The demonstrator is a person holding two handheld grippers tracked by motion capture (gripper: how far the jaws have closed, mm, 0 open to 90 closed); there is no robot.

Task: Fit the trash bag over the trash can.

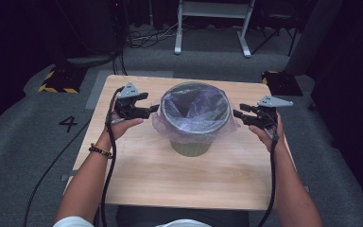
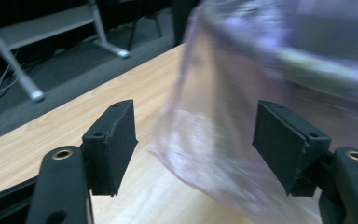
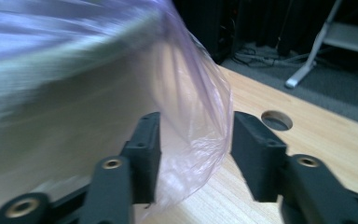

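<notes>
Nearest the person, two forearms reach in over the near edge of the pale wooden tabletop, each hand carrying a black two-jaw gripper. A round olive-green plastic waste bin stands near the middle of the tabletop, a little toward the far edge, lined with a thin translucent lilac plastic bag whose top is folded outward over the rim and hangs down as a skirt.

The left gripper sits just beside the bin's left side, its jaws standing well apart. In the left gripper view the loose bag skirt hangs between the jaws, but neither pad presses on it. The right gripper mirrors this on the bin's right side. In the right gripper view its jaws are about half open, with the bag's hanging edge between them, brushing the inner jaw at most and not pinched.

The step in hand looks like working the bag's overhang at the rim from both sides, with nothing gripped at present. A next grasp would call for closing each gripper on the thin film alone, below the rim.

Beyond the far edge lie grey carpet and a white metal frame.
</notes>
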